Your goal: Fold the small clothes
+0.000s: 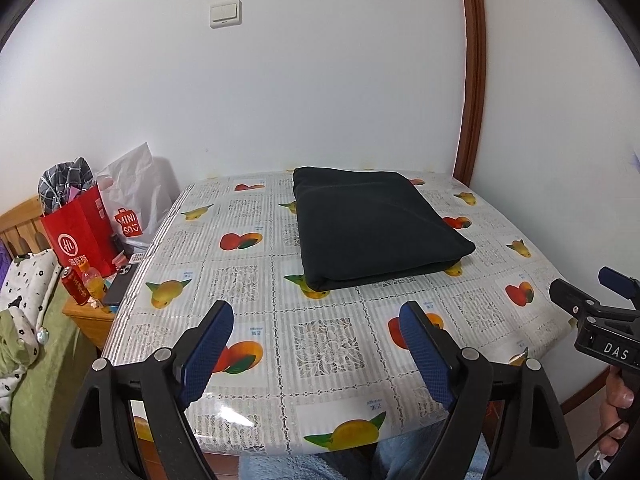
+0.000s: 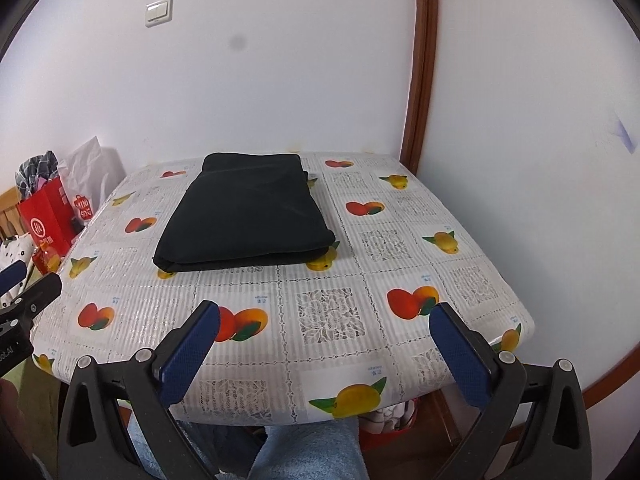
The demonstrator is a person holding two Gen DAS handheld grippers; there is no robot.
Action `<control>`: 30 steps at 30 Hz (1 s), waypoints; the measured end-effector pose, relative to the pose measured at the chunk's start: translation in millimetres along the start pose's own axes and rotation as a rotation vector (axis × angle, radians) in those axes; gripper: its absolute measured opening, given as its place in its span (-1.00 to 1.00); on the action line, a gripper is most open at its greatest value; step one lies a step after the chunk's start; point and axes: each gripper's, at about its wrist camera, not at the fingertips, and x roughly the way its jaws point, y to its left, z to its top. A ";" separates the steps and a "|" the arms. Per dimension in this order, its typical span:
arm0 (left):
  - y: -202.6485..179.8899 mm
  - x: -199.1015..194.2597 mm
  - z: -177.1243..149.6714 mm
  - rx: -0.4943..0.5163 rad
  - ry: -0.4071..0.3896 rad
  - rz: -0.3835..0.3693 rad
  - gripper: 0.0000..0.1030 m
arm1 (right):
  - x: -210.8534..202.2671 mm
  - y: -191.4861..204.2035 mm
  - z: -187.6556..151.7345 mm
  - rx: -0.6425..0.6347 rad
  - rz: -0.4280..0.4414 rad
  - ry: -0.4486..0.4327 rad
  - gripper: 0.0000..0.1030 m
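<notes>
Both gripper sets gape above fruit-print table (image 1: 256, 364).

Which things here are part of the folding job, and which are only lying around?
For the job: black folded garment, table, left gripper, right gripper.

Lying about: red bag, white bag, drink bottle, red can, phone.

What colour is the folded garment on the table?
The folded garment is plain black, with no visible pattern. It shows best in the left wrist view.
</notes>
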 end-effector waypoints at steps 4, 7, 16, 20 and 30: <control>-1.9 -1.4 -0.8 0.000 -0.002 -0.003 0.64 | -3.4 0.7 -1.2 0.000 -0.011 -0.004 0.99; -1.1 -3.0 -1.5 0.000 -0.001 -0.002 0.64 | -4.6 0.3 -0.9 0.001 -0.010 -0.004 0.99; -0.6 -3.9 -0.7 -0.003 0.001 -0.003 0.65 | -4.4 1.8 -1.8 -0.007 -0.010 -0.003 0.99; -0.8 -4.1 -0.5 -0.004 0.002 -0.002 0.65 | -4.7 1.7 -1.9 -0.006 -0.012 -0.004 0.99; 1.7 -5.0 -0.5 -0.004 0.001 -0.005 0.65 | -5.8 2.0 -1.7 -0.009 -0.015 -0.003 0.99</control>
